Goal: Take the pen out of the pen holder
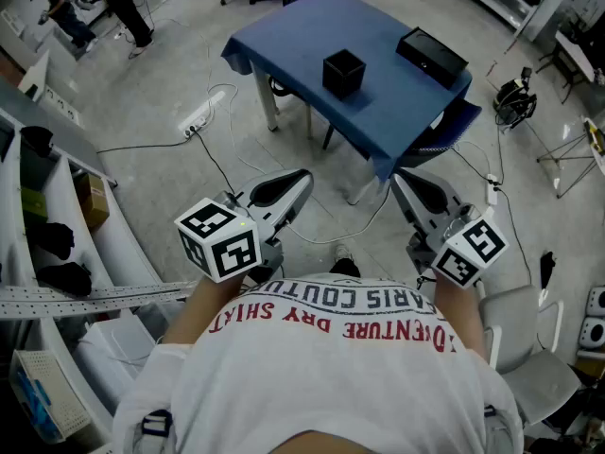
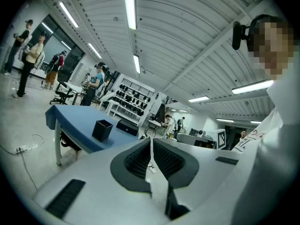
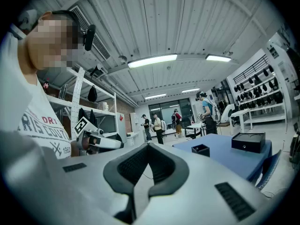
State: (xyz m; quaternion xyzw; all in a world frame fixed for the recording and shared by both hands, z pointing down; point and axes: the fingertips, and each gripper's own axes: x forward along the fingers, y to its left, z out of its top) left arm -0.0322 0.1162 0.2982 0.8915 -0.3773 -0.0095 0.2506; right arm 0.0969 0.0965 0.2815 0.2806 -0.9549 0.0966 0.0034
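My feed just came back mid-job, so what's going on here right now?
A person stands back from the blue table, holding the left gripper and the right gripper out in front of the chest. Both have their jaws together with nothing between them. The black pen holder sits on the table near a flat black box, out of reach of either gripper. No pen can be made out from this distance. The pick has not started.

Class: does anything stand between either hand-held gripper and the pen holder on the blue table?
Nothing visible does: only floor separates the left hand-held gripper and right hand-held gripper from the table bearing the pen holder.
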